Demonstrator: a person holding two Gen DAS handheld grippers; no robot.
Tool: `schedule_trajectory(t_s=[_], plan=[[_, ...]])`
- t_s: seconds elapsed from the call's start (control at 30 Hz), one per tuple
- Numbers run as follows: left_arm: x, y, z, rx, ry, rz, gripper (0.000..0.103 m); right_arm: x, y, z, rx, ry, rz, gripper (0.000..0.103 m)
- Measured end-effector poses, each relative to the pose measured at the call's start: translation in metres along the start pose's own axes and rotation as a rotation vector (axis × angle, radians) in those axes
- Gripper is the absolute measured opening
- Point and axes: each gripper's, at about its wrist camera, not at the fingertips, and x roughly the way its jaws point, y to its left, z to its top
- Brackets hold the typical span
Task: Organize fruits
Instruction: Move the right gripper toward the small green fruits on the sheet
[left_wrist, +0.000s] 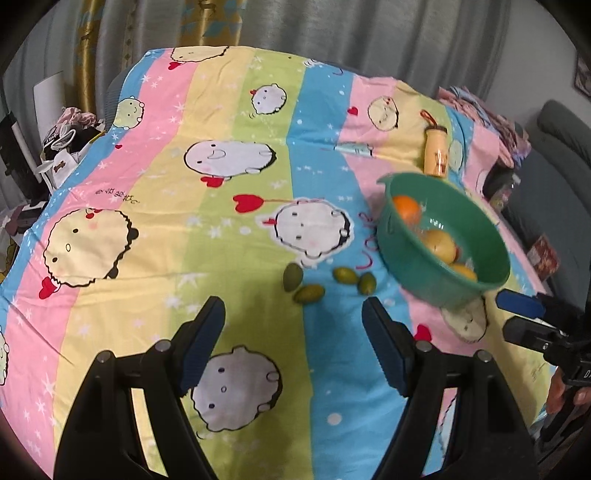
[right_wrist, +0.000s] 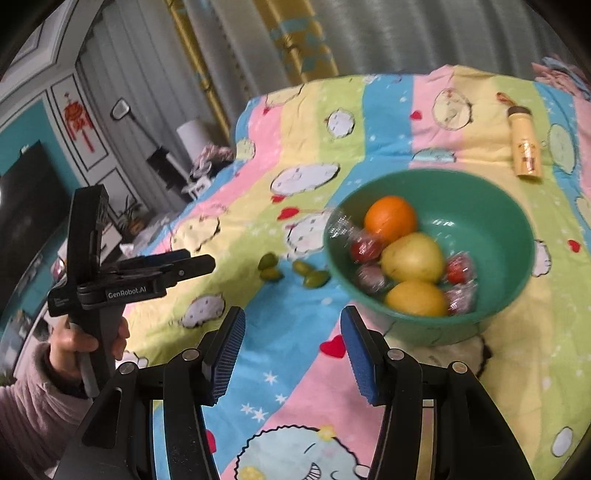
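Approaching is in hand: both tools, left (left_wrist: 293, 314) and right (right_wrist: 291, 332), are held open and empty; next, one olive (left_wrist: 309, 294) must be straddled.

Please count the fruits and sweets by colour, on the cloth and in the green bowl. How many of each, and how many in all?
Green small fruits on the cloth: 4
Orange fruit in the bowl: 1
Yellow fruits in the bowl: 2
Wrapped sweets in the bowl, reddish: 5, as far as the blur allows
Total: 12
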Motion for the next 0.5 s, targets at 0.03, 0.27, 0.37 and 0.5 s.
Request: schedule_trajectory(t_s=[0.03,0.27,0.37,0.5], plan=[[0.001,0.000,-0.003,0.006,0.000,0.000,0.077,0.005,0.002,-0.002,-0.004,0.012,0.002,0.054],[0.015,0.008,-0.010,0.004,0.017,-0.017,0.076,0.033,0.019,-0.009,-0.033,0.063,0.022,0.054],[0.022,0.016,-0.005,-0.018,0.021,-0.034,0.075,0.051,0.032,-0.010,-0.063,0.088,0.032,0.054],[0.041,0.027,0.006,-0.056,0.051,-0.086,0.073,0.076,0.048,-0.009,-0.110,0.122,0.041,0.054]])
